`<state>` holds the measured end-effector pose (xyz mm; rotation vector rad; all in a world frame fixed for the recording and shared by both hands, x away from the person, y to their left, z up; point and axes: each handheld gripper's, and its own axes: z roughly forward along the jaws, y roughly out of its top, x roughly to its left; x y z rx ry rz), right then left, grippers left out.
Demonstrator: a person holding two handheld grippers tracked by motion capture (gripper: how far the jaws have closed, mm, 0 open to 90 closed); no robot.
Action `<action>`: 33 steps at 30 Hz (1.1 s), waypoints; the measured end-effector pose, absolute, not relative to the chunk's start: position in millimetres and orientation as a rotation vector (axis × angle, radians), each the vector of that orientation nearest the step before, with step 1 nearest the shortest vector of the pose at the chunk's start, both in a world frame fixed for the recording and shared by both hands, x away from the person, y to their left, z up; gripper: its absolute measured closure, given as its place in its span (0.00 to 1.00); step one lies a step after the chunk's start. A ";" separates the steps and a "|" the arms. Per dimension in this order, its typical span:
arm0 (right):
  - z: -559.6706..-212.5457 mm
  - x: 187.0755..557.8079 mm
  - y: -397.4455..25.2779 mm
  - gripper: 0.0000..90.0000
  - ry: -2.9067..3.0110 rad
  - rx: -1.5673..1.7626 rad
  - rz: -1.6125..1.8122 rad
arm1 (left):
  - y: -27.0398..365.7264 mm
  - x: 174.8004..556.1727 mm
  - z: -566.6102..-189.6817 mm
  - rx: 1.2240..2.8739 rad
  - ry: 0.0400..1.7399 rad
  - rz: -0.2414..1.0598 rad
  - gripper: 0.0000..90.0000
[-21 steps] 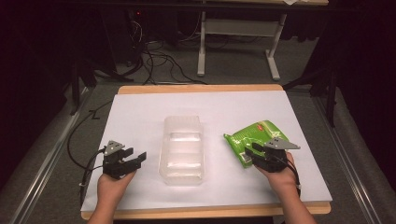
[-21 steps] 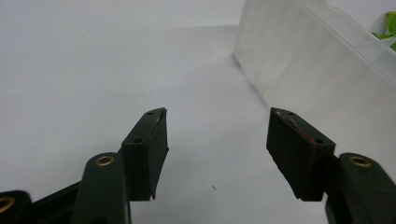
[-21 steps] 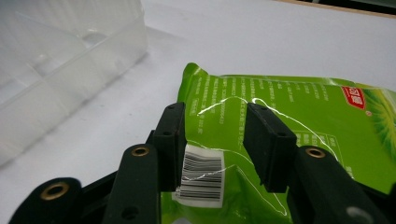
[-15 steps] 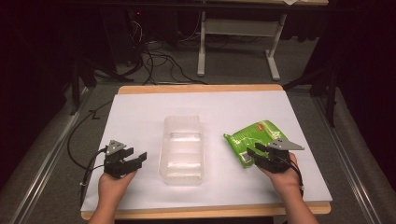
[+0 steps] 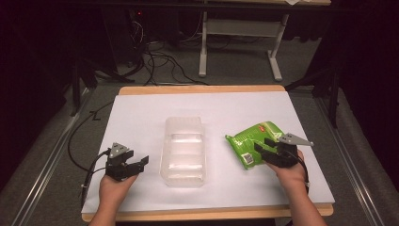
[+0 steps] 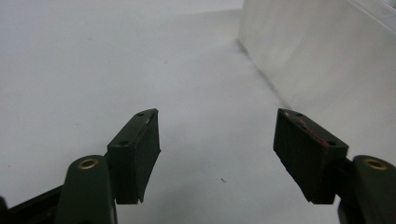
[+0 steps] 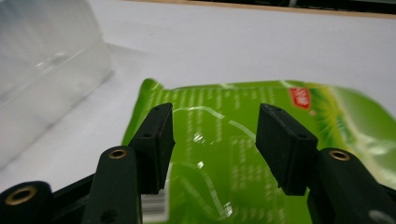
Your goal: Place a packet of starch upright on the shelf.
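Left tongs (image 5: 136, 165): mine, released, resting on the surface (image 5: 141, 113), beside the clear container (image 5: 184, 150).
Right tongs (image 7: 212, 149): released, above the green packet (image 7: 261, 126).
Packet: flat, right of container.
Risk: slick film may slip from my tongs.

One clear plastic container (image 5: 184, 151), off beside the spread jaws of the left gripper (image 5: 139, 162). One green packet (image 5: 254, 140), lying under and between the parted jaws of the right gripper (image 5: 260, 146). Two grippers, two hands, one white-covered table (image 5: 141, 108).
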<state>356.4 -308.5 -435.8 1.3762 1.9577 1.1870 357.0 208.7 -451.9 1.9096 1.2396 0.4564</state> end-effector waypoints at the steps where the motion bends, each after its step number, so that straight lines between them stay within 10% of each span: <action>1: -431.5 362.8 -311.8 0.52 1.938 1.384 1.177 | 208.4 357.1 -452.2 1.909 1.238 0.456 0.35; 33: -473.2 382.9 -405.4 0.27 1.806 1.876 1.113 | 203.3 353.7 -452.3 1.940 1.208 0.436 0.35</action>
